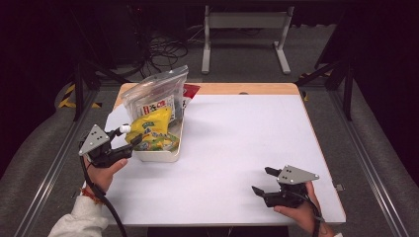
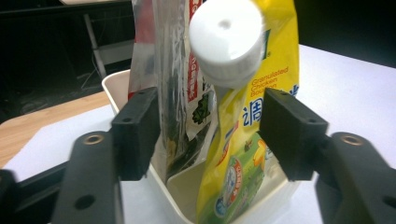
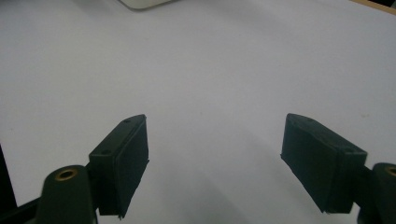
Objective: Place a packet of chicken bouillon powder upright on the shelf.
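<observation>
Setting: a white table (image 1: 237, 148) seen from above, with a person's hands reaching in from the near edge.
Bin: a cream plastic bin (image 1: 163, 154) sits on the left part of the table, at mid depth.
Yellow pouch: a yellow spouted pouch (image 1: 150, 129) stands in the near end of the bin, leaning toward the left; its white screw cap (image 1: 125, 129) sticks out past the bin's left rim.
Other packets: a clear plastic bag (image 1: 157, 94) and a red packet (image 1: 190, 90) stand behind the pouch, at the far end of the bin.
Left gripper: the left gripper (image 1: 129, 139) is just left of the bin, released; in its own view the pads (image 2: 136, 133) stand either side of the pouch below the cap, not pressing on it.
Right gripper: the right gripper (image 1: 264, 180) rests near the near right corner, well apart from the bin, jaws spread over bare table, grasping nothing.
</observation>
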Demonstrator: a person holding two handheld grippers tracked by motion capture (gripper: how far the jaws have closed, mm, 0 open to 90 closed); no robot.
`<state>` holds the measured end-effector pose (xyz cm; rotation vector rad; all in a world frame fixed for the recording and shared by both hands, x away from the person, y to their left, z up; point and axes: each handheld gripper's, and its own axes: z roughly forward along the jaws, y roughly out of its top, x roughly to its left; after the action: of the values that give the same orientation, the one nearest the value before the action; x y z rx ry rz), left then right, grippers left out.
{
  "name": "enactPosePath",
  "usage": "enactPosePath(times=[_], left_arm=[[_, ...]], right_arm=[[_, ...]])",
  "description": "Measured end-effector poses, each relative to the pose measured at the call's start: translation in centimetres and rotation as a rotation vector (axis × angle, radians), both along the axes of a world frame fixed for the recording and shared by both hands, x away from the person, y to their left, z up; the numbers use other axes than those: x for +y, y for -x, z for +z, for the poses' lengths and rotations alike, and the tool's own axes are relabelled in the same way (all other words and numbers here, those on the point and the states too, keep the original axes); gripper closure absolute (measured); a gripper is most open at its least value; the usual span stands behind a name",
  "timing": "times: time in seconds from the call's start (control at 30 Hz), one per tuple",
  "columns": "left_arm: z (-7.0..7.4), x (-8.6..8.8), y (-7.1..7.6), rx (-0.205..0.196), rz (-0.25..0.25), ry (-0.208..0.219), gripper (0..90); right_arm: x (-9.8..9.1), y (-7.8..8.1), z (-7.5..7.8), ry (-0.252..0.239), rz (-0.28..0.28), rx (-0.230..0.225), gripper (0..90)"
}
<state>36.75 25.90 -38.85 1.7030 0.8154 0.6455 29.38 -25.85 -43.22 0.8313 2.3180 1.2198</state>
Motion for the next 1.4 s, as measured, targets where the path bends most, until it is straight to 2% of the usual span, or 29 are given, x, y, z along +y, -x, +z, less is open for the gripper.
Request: enactPosePath(times=[0.07, 0.4, 0.57, 0.97, 1.03, 1.17, 1.23, 1.4], left_arm=[[0.0, 0.1, 0.4, 0.005, 0.016, 0.001, 31.0], [0.1, 0.1, 1.9, 0.007, 0.060, 0.011, 17.7], [0.0, 0.1, 2.8, 0.016, 0.060, 0.024, 12.8], [0.2, -1.0, 4.9, -0.001, 0.010, 0.022, 10.1], [0.1, -1.3, 5.2, 0.001, 0.004, 0.000, 10.1], [-0.1, -1.9, 5.6, 0.005, -0.018, -0.002, 10.1], [-0.3, -2.7, 6.0, 0.001, -0.044, -0.028, 10.0], [-0.8, -3.7, 6.2, 0.011, -0.073, -0.041, 10.0]], right_arm=[[0.0, -0.1, 0.1, 0.003, 0.000, -0.005, 23.1], [0.0, -0.5, 0.4, 0.020, 0.001, -0.030, 22.7], [-0.1, -0.5, 0.6, 0.020, -0.008, -0.041, 22.9], [-0.8, -0.6, 0.9, 0.029, -0.051, -0.067, 20.9], [-0.8, -0.6, 0.9, 0.034, -0.051, -0.068, 20.8], [-0.9, -0.6, 1.0, 0.041, -0.053, -0.074, 19.7], [-1.1, -0.6, 1.1, 0.047, -0.062, -0.082, 18.9], [-1.4, -0.6, 1.2, 0.049, -0.074, -0.084, 18.3]])
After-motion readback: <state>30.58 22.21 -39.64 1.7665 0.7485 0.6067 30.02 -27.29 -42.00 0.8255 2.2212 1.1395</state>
